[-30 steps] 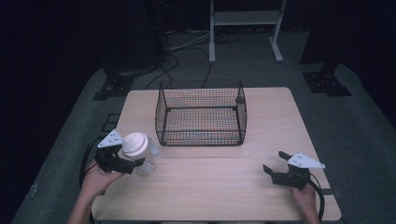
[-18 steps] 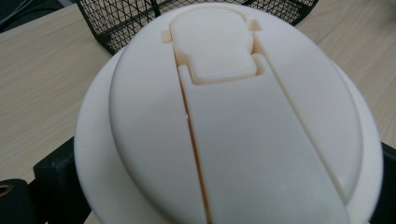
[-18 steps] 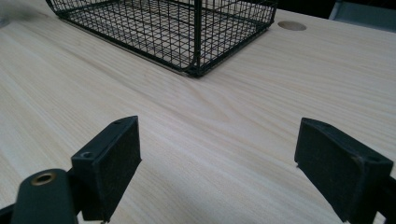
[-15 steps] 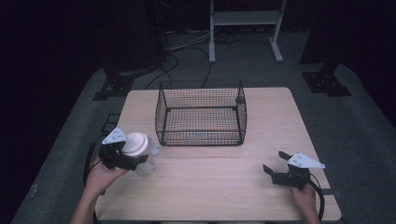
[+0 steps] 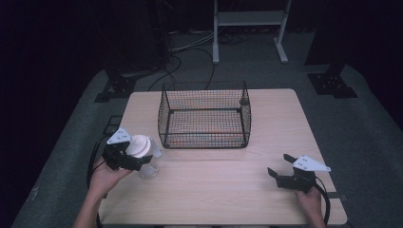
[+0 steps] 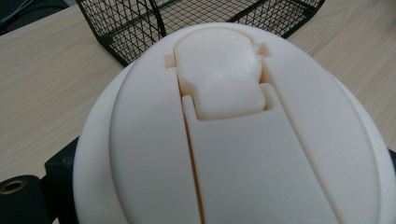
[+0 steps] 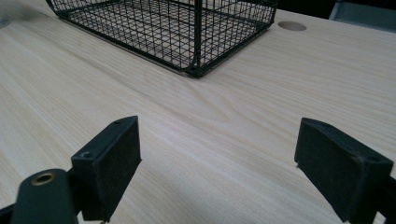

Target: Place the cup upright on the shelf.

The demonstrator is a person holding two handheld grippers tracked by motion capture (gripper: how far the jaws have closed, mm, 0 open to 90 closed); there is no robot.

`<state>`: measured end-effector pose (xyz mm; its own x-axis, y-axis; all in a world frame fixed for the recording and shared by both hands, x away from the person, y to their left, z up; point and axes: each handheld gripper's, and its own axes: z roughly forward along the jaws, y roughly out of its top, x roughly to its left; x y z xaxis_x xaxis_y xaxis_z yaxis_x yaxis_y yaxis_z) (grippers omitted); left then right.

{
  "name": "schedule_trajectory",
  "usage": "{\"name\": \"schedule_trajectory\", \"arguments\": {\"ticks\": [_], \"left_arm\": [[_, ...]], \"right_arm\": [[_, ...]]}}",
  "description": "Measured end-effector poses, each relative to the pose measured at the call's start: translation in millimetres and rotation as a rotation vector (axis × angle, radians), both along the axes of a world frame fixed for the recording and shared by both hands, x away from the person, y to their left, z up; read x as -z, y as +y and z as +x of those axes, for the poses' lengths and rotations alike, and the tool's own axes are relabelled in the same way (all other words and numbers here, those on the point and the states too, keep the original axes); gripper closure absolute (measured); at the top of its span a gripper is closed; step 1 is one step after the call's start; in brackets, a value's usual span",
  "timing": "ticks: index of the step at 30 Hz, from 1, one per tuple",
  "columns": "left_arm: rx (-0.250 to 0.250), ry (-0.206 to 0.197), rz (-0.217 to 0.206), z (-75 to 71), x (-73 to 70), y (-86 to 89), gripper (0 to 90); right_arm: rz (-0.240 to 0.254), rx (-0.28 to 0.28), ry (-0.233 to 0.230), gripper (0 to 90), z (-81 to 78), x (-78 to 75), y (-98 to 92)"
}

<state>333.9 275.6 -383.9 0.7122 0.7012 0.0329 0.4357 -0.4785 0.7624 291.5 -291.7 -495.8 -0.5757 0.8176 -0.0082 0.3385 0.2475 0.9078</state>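
Wire basket sits at table centre, toward 12 o'clock. Left gripper at 9 o'clock, clamped on a clear bottle with white lid. Right gripper at 4 o'clock, jaws apart, nothing between them.

Basket behind bottle, mid-table
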Motion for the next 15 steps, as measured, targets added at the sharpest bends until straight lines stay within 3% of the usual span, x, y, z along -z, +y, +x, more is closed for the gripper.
{"name": "schedule_trajectory", "arguments": {"ticks": [9, 15], "left_arm": [[0.005, 0.004, 0.007, -0.8, -1.7, -0.2, 4.9], [0.029, -0.006, 0.026, -5.0, -10.8, -6.2, 4.9]], "right_arm": [[0.001, 0.001, 0.0, 13.5, 0.1, 0.0, -0.1], [0.001, 0.002, 0.0, 13.5, 0.1, 0.0, -0.1]]}}
